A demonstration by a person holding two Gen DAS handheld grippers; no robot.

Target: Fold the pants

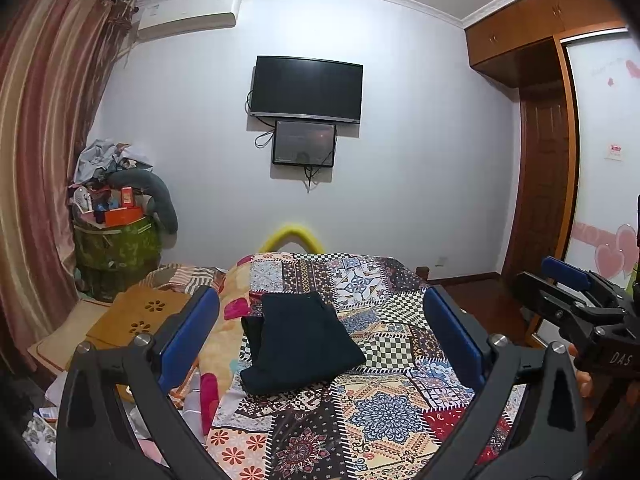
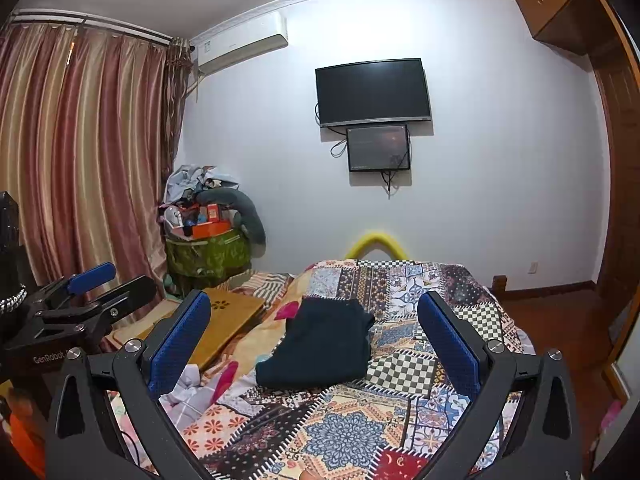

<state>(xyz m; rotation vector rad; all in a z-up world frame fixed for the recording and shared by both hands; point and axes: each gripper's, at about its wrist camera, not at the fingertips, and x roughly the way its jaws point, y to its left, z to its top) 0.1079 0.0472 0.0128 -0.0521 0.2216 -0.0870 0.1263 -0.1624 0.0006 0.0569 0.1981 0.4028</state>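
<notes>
Item: pants (image 1: 298, 344), dark, lying as a compact bundle near the middle of the patchwork bedspread (image 1: 384, 412), a little toward its left edge, with a narrower layer showing along the bundle's left side. I judge the fold largely complete, though the lower left corner looks uneven. Left gripper (image 1: 320, 336): I hold it raised above the near end of the bed, fingers spread wide, nothing between the blue pads (image 1: 188, 340), well apart from the pants. Right gripper (image 2: 314, 338): likewise raised, fingers spread wide and empty; it also shows at the right edge of the left view, beside the left one. Surroundings: a wooden lap tray (image 2: 228, 320) on the bed's left side, near the pants but not touching; a heap of boxes and clothes (image 1: 116, 208) in the far left corner by the curtain (image 1: 40, 140); a television (image 1: 306, 90) on the wall with a smaller screen (image 1: 304, 143) under it; a wardrobe (image 1: 532, 52) at the right. Handling note, my judgement: if any tidying remains, I would bring both grippers down on the loose left layer, pinch only its top cloth, and lay it square on the bundle without dragging the bedspread. Soft fabric will slump, so I would press flat before letting go. Risk: catching the bedspread along with the pants.
</notes>
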